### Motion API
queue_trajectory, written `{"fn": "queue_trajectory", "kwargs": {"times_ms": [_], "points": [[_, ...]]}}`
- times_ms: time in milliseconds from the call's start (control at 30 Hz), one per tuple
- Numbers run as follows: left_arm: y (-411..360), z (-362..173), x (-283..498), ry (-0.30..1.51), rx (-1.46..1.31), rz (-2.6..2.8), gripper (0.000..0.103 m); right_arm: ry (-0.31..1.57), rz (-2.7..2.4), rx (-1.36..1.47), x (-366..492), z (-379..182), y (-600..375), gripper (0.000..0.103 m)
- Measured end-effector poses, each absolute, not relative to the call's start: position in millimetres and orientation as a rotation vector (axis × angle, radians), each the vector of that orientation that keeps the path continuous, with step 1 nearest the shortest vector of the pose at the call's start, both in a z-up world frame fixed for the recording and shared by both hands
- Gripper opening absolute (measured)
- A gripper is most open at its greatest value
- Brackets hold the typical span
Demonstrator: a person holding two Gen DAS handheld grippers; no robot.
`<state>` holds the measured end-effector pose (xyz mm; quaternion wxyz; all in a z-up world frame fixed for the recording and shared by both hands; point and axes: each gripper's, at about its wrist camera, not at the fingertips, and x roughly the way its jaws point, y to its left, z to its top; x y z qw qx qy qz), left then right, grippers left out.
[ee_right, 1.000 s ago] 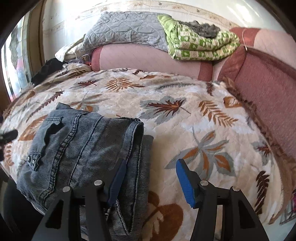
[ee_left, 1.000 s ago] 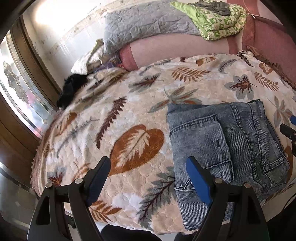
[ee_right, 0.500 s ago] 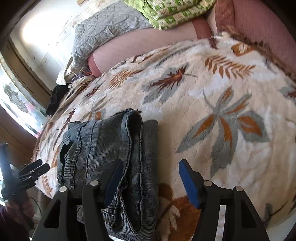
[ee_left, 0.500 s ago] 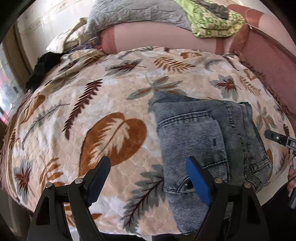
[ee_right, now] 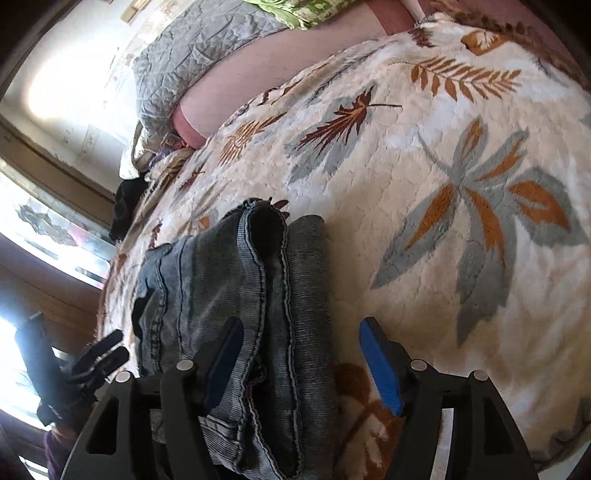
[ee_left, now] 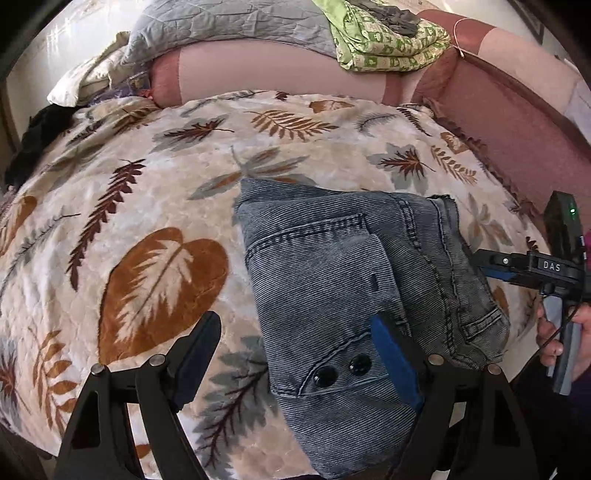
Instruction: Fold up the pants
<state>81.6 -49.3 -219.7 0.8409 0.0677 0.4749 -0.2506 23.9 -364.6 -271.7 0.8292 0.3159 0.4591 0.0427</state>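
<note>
- A bed [ee_left: 155, 206] fills the room ahead, spread with a cream blanket printed with brown and grey leaves; a pink bolster [ee_left: 266, 70] runs along its far edge with a grey quilt [ee_left: 221, 29] and a folded green cloth [ee_left: 388, 48] piled on top.
- The pants [ee_left: 332, 280], faded blue denim, lie at the near edge of the bed, already folded down to a compact bundle with the waistband buttons facing the near edge.
- The left gripper [ee_left: 295, 354] hovers over the bundle's left side, its jaws wide apart and holding nothing; one blue pad stands above the denim, the other above bare blanket.
- The right gripper [ee_right: 299, 362] straddles the right side of the pants [ee_right: 236, 314]; its jaws are opening, with the stacked folded edge between them but not pinched.
- To my eye the folding looks nearly finished, and the step in hand is letting go or tidying.
- The next move, I would judge, calls for either lifting both grippers clear without dragging the layers, or pressing the loose hem edge flat so the stack sits square.
</note>
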Motion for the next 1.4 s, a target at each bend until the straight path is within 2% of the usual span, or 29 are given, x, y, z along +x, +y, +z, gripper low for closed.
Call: {"fn": "queue_trajectory", "kwargs": {"times_ms": [400,567,833,1000,1167,1267,1400], "points": [[-64.9,-234.6,89.4,1.033,0.131,-0.636,0.084,0.987,0.158,0.664,33.2,-276.6,-351.5,0.073],[-65.9,-239.2,91.4,1.038,0.118,-0.652,0.085,0.981,0.186,0.638,39.5,-277.8,-341.6,0.08],[-77.1,-242.7,96.6,1.067,0.121,-0.648,0.087,0.968,0.202,0.596,42.7,-276.5,-328.1,0.08],[-77.6,-245.0,98.1,1.076,0.111,-0.64,0.087,0.971,0.176,0.503,42.7,-273.6,-315.9,0.076],[-80.6,-245.5,94.8,1.067,0.129,-0.608,0.087,0.979,0.164,0.464,39.9,-271.4,-315.3,0.059],[-83.0,-244.5,92.8,1.061,0.132,-0.579,0.087,0.978,0.161,0.444,37.7,-270.0,-314.5,0.053],[-84.2,-242.3,89.7,1.047,0.144,-0.568,0.084,0.976,0.16,0.434,35.8,-268.9,-313.0,0.053]]}}
